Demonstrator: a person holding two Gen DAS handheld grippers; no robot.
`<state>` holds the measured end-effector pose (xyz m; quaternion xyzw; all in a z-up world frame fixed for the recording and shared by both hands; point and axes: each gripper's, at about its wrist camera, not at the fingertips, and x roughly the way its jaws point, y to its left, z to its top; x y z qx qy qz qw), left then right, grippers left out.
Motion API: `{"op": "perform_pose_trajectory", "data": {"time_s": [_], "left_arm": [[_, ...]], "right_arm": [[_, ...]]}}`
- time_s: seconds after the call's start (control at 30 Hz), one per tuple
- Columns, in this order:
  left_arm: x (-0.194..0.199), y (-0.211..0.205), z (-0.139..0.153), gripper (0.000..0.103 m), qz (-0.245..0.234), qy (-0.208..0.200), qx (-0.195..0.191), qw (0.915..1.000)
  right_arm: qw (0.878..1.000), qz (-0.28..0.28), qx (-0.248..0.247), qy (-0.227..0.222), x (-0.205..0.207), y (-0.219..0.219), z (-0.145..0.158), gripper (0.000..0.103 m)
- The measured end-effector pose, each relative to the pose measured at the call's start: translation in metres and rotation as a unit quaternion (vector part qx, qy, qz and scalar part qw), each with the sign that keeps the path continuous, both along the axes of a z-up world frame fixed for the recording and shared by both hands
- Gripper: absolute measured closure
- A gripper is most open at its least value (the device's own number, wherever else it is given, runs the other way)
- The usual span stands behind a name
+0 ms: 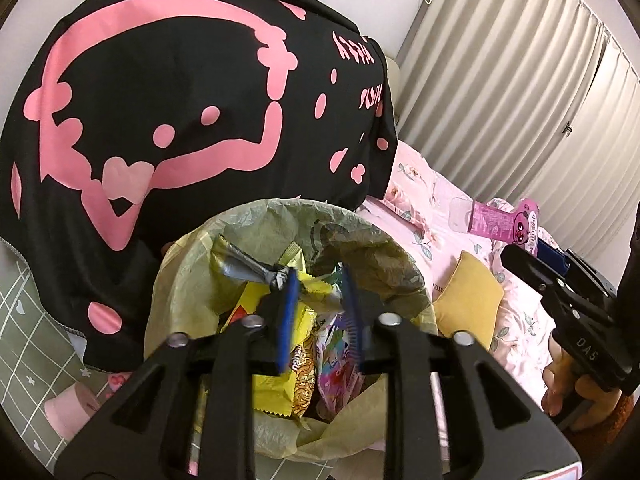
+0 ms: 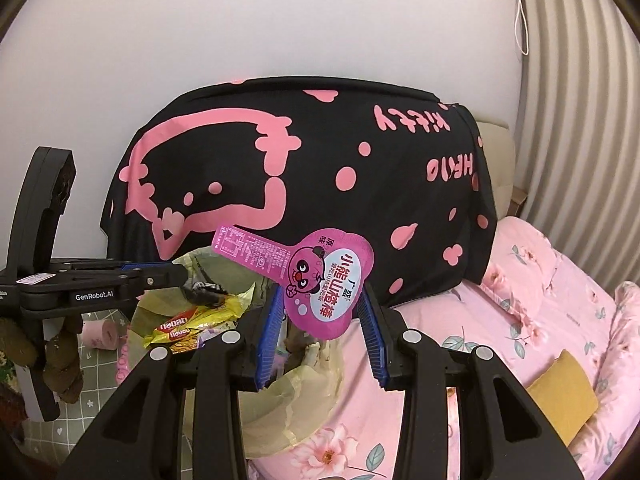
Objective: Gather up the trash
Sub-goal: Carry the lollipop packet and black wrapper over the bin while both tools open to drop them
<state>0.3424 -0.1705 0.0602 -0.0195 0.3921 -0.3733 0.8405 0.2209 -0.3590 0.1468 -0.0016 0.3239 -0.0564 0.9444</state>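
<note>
**Operator:** Nearest my left lens are my own blue ribbed pads, the left gripper [image 1: 320, 280] hanging with jaws apart and nothing between them, right over the bin [image 1: 224, 236].

**Colleague:** And the right?

**Operator:** The right gripper [image 2: 320, 308] carries the pink wrapper [image 2: 320, 276], a flat glossy foil piece with a round cartoon head and a long narrow tab. Its jaws look spread wider than the foil in the right view, so I cannot tell whether they truly pinch it. It hangs just beside the bin's rim, over the bed's edge.

**Colleague:** How far along are you?

**Operator:** Well along, I judge. The bin, lined with a thin crinkled yellowish bag, already holds a heap: yellow snack packets [image 1: 276, 344], a twisted silver foil [image 1: 256, 270], a printed purple sachet [image 1: 336, 344]. This pink wrapper is not yet in. On the floral pink bedsheet [image 2: 540, 292] I see only a small mustard cushion [image 2: 560, 392], soft and square, which I take for no trash.
</note>
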Motion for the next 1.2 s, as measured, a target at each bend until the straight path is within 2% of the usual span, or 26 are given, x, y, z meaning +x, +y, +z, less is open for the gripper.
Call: {"op": "perform_pose_trajectory", "data": {"time_s": [0.3, 0.4, 0.6, 0.7, 0.9, 0.93, 0.97, 1.07, 1.2], "left_arm": [[-0.006, 0.022, 0.002, 0.065, 0.025, -0.013, 0.004, 0.9996], [-0.013, 0.049, 0.001, 0.063, 0.055, -0.021, 0.002, 0.9982], [-0.017, 0.113, -0.010, 0.062, 0.120, -0.011, 0.005, 0.9927], [-0.016, 0.140, -0.011, 0.062, 0.141, -0.016, 0.007, 0.9899], [-0.011, 0.190, -0.018, 0.060, 0.170, -0.032, 0.002, 0.9849], [-0.010, 0.196, -0.022, 0.058, 0.172, -0.032, 0.002, 0.9845], [-0.009, 0.202, -0.025, 0.057, 0.175, -0.031, 0.001, 0.9840], [-0.008, 0.212, -0.033, 0.057, 0.183, -0.028, -0.001, 0.9828], [-0.022, 0.226, -0.040, 0.048, 0.202, -0.038, 0.005, 0.9787]], "right_arm": [[1.000, 0.021, 0.017, 0.004, 0.013, 0.009, -0.007, 0.067], [0.999, 0.034, 0.025, 0.011, 0.024, 0.020, -0.012, 0.067], [0.997, 0.052, 0.034, 0.041, 0.054, 0.050, -0.035, 0.067], [0.997, 0.041, 0.037, 0.052, 0.065, 0.060, -0.044, 0.067], [0.996, -0.020, 0.056, 0.061, 0.070, 0.065, -0.055, 0.065], [0.996, -0.032, 0.052, 0.063, 0.068, 0.067, -0.057, 0.064], [0.996, -0.041, 0.049, 0.062, 0.067, 0.067, -0.058, 0.057], [0.995, -0.059, 0.055, 0.057, 0.060, 0.068, -0.060, 0.055], [0.995, -0.064, 0.055, 0.046, 0.046, 0.075, -0.057, 0.055]]}}
